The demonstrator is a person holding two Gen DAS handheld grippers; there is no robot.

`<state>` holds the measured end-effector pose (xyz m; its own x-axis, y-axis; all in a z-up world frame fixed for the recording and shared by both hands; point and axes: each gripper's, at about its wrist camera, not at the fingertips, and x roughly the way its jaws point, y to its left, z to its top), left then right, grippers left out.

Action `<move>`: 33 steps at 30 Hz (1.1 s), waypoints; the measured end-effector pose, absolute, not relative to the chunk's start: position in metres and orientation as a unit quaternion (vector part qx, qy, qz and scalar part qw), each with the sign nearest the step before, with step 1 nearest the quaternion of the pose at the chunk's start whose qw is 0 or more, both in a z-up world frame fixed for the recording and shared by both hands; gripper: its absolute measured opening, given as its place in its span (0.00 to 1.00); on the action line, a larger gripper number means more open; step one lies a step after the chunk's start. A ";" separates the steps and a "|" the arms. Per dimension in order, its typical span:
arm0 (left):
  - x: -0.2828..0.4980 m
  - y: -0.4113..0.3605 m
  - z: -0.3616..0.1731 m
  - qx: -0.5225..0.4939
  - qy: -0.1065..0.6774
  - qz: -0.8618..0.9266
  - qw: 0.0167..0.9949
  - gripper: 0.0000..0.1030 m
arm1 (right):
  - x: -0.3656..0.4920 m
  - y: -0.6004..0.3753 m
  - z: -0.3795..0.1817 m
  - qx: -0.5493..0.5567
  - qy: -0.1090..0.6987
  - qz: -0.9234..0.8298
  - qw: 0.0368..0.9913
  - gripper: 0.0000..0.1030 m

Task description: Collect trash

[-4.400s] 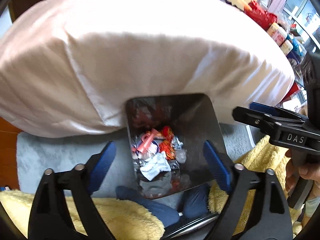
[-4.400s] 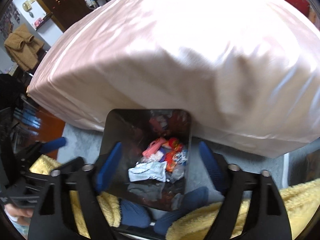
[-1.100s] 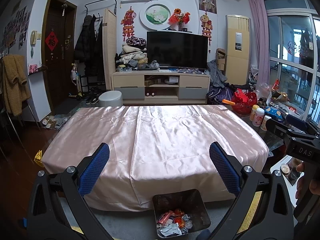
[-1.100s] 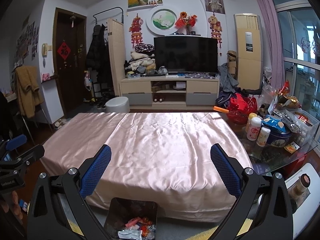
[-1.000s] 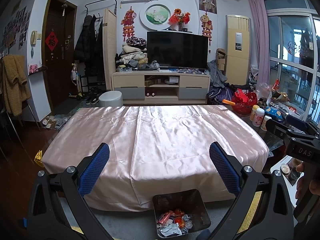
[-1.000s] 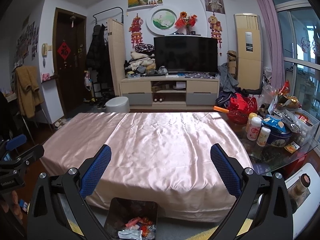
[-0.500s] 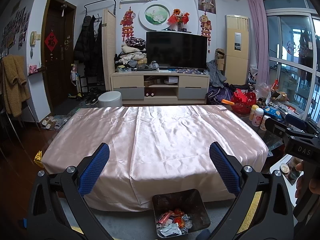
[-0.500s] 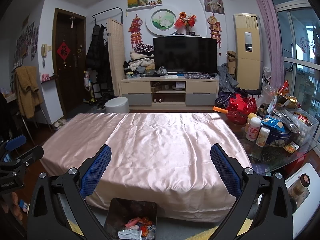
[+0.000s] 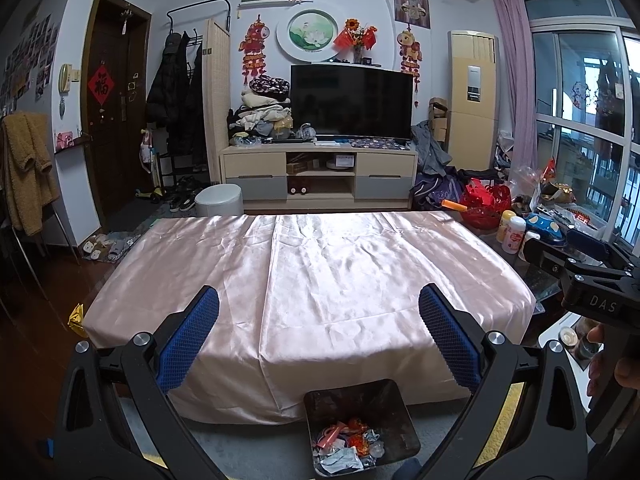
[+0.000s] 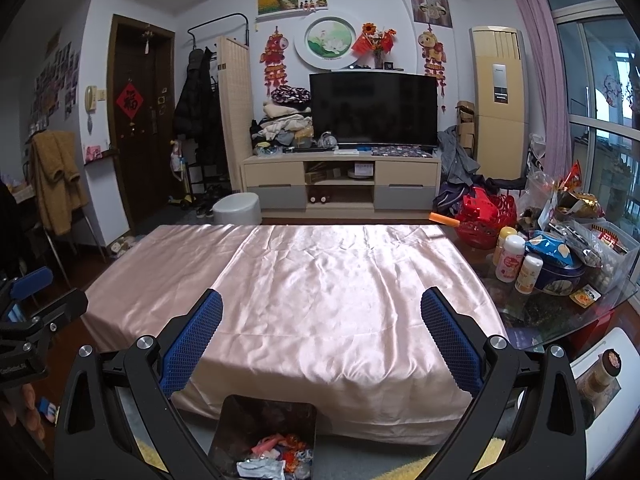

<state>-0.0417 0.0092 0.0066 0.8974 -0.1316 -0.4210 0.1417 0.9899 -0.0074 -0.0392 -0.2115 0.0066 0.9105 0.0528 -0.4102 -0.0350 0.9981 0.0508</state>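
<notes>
A dark square trash bin (image 9: 394,404) stands on the floor against the near edge of the pink satin-covered table (image 9: 320,264). Crumpled wrappers (image 9: 346,442) in red, pink and white lie inside it. The bin (image 10: 240,428) and wrappers (image 10: 276,458) also show in the right wrist view. My left gripper (image 9: 319,328) is open and empty, raised above the bin and facing the table. My right gripper (image 10: 321,330) is open and empty at the same height. No trash shows on the pink cloth (image 10: 320,280).
A glass side table (image 10: 560,304) at the right holds bottles, a blue tin and snack bags. A red basket (image 10: 486,220), a TV stand (image 10: 340,184) and a grey stool (image 10: 236,208) stand beyond the table. A yellow fluffy blanket (image 9: 500,420) lies near the bin.
Since 4.4 s ago both grippers rose from close over the bin and tilted up to face the room. Over the last second nothing has visibly moved.
</notes>
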 end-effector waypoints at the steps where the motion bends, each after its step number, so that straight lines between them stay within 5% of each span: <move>1: -0.042 0.009 0.006 0.012 0.216 -0.069 0.974 0.92 | -0.039 -0.211 0.007 0.021 0.211 0.022 0.977 0.97; 33: -0.037 0.010 -0.002 0.006 0.217 -0.065 0.974 0.92 | -0.025 -0.210 -0.006 0.024 0.238 0.030 0.971 0.97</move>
